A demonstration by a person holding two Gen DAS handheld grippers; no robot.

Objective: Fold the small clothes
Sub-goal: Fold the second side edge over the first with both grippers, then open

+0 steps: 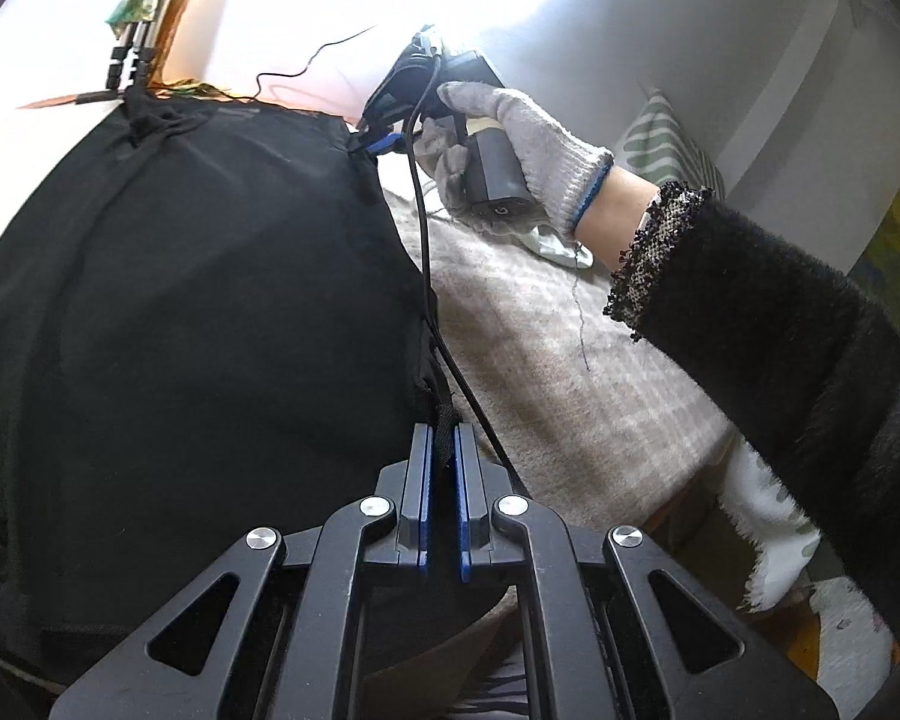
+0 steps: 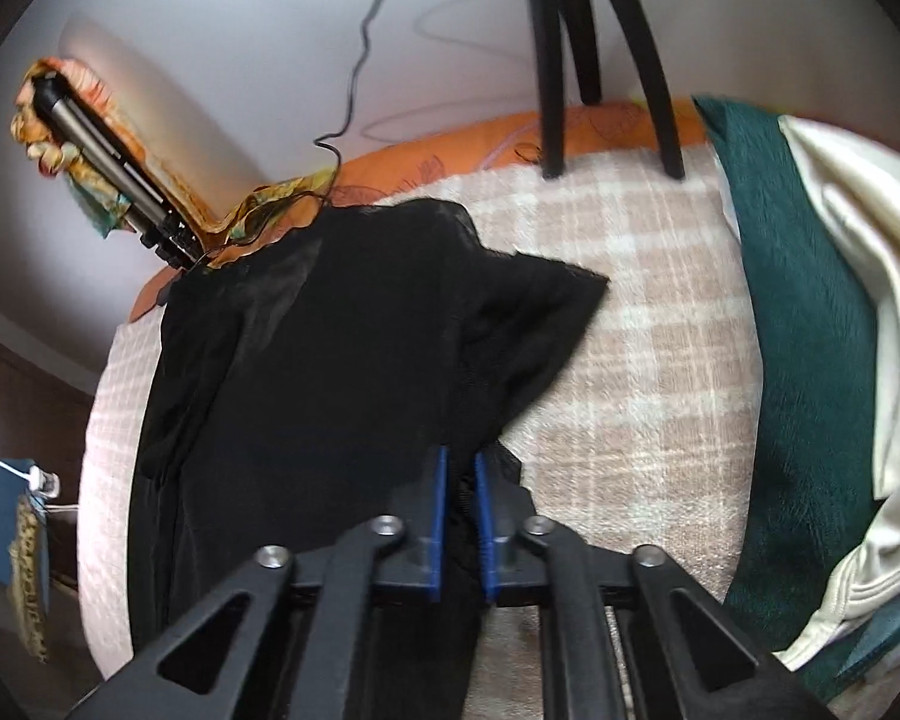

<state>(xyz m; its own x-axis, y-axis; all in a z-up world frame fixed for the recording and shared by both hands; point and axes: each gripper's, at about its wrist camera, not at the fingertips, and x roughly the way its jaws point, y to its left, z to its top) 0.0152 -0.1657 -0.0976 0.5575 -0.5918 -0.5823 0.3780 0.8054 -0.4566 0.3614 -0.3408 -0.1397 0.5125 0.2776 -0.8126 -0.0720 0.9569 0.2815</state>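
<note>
A black garment (image 1: 198,276) is stretched over a beige checked blanket (image 1: 558,348). My left gripper (image 1: 443,429) is shut on the garment's near right edge, with black fabric pinched between its blue pads. In the left wrist view my right gripper (image 1: 384,141) holds the garment's far right corner, gripped by a gloved hand (image 1: 528,138). In the right wrist view my right gripper (image 2: 461,462) is shut on the black garment (image 2: 330,360), which spreads ahead and to the left over the blanket (image 2: 642,372).
A tripod leg (image 2: 108,174) wrapped in patterned cloth stands at the far left. Black chair legs (image 2: 600,54) rise at the back. A dark green and cream garment (image 2: 822,360) lies along the right. A black cable (image 1: 426,276) hangs past the garment's edge.
</note>
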